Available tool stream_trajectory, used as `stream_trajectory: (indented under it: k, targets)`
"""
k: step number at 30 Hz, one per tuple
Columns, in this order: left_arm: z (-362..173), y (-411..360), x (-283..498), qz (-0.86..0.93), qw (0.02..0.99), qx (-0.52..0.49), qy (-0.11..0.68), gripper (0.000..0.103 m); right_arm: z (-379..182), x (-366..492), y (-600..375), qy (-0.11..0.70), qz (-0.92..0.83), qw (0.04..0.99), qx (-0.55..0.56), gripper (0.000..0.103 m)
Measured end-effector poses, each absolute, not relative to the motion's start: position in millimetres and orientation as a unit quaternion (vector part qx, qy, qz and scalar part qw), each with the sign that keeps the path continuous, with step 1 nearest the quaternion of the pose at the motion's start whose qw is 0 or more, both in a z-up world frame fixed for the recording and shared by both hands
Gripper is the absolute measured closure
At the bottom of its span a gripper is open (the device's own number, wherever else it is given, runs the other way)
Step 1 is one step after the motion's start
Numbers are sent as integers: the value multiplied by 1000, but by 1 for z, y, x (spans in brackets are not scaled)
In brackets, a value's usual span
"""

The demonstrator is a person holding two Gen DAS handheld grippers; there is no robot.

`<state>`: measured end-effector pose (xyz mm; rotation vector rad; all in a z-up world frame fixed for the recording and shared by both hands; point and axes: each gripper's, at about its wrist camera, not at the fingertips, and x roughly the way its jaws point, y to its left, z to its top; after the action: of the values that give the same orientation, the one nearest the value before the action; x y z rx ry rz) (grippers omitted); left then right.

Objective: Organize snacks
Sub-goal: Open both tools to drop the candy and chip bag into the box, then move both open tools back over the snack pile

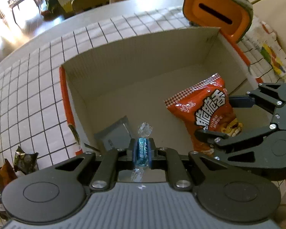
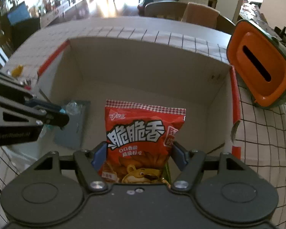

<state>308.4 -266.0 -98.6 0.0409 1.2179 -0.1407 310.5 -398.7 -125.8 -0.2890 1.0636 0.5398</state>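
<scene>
Drop-off step, both loads over the box point(image 1: 143, 57). Left gripper point(image 1: 142, 152) clenched on a blue candy point(image 1: 141, 151), held above the box's near-left corner, over a grey packet point(image 1: 114, 135) on the box floor. Right gripper point(image 2: 138, 156) grasps the red bag point(image 2: 143, 137) by its sides, mid-box. Next, likely: lower both, release inside the box walls, clear of each other.
</scene>
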Motion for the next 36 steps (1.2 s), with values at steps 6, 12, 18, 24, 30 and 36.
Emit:
stream_trajectory:
  k: [6,12,18,24,30,36]
  targets:
    - [-111,-273,317,-62,807,27,586,92,-132,311,-397,515,245,809,-144,32]
    - [-119,-279,320,-59,803,31,592,92,-135,310,-397,520,244,806,-145,32]
    - [-122,-279,318,-61,801,27,595,91,-133,310,-395,518,242,808,-147,31]
    - [-116,-269,315,-64,808,12,586,88,-126,307,-400,506,245,816,-135,24]
    - [-103,-263,306,-71,821,5,566,80,-109,302,-410,494,241,828,-110,21]
    - [-80,-258,288,-87,839,3,538,75,-86,291,-416,476,245,840,-87,19]
